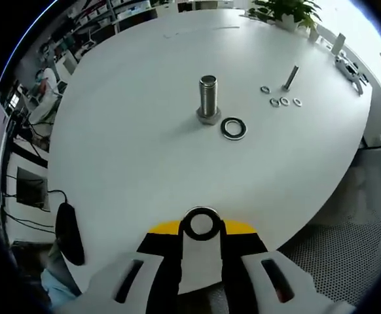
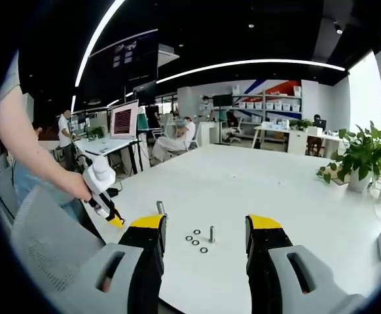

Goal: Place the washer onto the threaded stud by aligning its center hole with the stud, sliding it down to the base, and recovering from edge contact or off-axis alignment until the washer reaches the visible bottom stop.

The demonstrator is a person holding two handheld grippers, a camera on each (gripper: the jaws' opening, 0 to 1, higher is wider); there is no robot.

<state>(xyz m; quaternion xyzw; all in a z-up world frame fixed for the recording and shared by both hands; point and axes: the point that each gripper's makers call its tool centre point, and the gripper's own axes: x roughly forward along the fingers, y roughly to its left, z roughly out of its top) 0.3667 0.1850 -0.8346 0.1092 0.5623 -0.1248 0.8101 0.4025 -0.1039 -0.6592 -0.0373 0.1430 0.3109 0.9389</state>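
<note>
A washer [image 1: 201, 224] is held flat between the jaws of the left gripper [image 1: 201, 229], near the counter [image 1: 131, 150] edge. The stud [image 1: 207, 98] is seen upright, well apart. A second washer [image 1: 234, 127] is laid beside its base. The right gripper [image 2: 205, 237] is held wide, with nothing in it.

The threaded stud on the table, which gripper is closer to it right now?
Left. The left gripper, shut on a washer, faces the threaded stud directly. The right gripper is open and farther back, the stud beyond its jaw.
</note>
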